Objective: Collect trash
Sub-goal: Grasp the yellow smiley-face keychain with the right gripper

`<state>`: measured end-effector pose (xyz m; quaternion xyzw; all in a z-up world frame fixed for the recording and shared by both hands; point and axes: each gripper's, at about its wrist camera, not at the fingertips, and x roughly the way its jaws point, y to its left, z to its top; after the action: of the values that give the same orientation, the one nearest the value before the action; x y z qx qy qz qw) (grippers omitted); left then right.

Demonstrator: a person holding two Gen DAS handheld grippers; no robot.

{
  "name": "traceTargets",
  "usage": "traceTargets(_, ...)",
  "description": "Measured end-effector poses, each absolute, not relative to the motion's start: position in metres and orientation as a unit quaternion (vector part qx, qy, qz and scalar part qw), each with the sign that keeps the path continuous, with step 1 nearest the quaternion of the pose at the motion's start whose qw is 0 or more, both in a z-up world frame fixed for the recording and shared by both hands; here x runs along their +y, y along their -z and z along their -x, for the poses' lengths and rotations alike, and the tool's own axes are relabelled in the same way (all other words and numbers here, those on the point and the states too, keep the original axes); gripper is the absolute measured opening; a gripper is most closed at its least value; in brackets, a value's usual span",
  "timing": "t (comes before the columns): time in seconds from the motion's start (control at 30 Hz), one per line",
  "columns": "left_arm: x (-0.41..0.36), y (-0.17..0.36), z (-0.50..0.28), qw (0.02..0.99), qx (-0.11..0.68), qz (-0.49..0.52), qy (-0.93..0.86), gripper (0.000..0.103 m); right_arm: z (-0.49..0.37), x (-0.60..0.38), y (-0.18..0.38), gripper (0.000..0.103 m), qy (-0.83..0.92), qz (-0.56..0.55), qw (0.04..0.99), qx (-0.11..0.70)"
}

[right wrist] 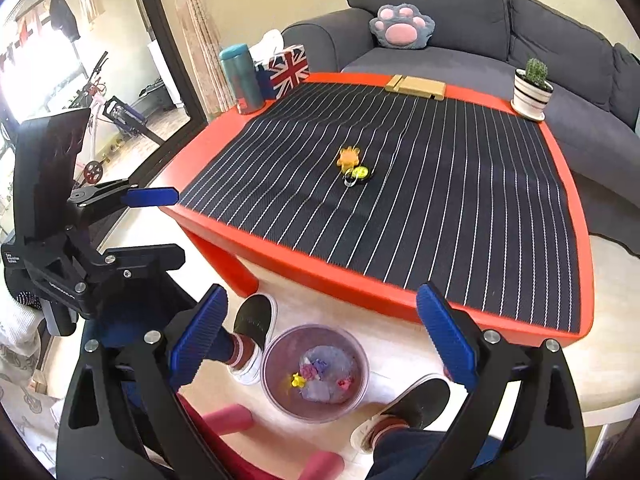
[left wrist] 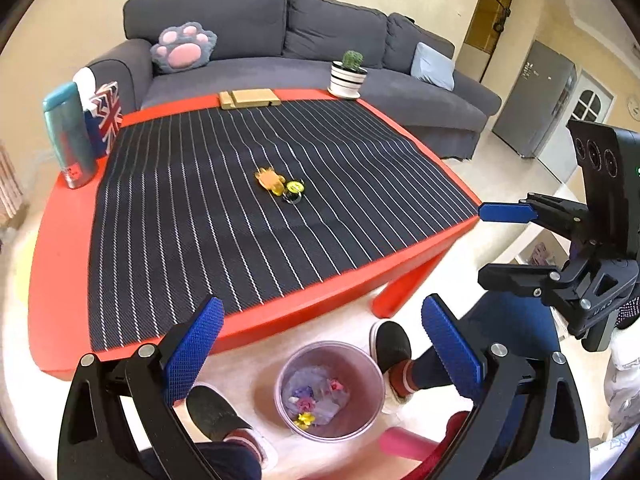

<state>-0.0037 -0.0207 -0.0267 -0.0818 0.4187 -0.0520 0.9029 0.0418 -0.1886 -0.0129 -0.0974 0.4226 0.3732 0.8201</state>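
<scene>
An orange toy and a small yellow-and-black item lie together mid-table on the striped mat. A clear bin holding several scraps stands on the floor between the person's feet. My left gripper is open and empty above the bin; it also shows in the right wrist view. My right gripper is open and empty above the bin; it also shows in the left wrist view.
On the red table stand a teal flask, a Union Jack tissue box, a wooden block and a potted cactus. A grey sofa stands behind.
</scene>
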Motion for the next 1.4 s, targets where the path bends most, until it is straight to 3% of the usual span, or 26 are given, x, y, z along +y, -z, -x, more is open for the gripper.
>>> traceTargets(0.43,0.02,0.02,-0.025,0.907,0.411,0.09,0.022,0.095,-0.111,-0.151,0.009,0.094,-0.379,0.13,0.809,0.43)
traceTargets(1.07,0.049,0.04,-0.044,0.899,0.424,0.112,0.011,0.095,-0.197,-0.059,0.068,0.093,-0.408,0.23,0.738,0.486)
traceTargets(1.4,0.058,0.049,-0.046,0.895,0.429,0.122,0.006,0.095,-0.212,-0.044,0.098,0.072,-0.399,0.254,0.722,0.506)
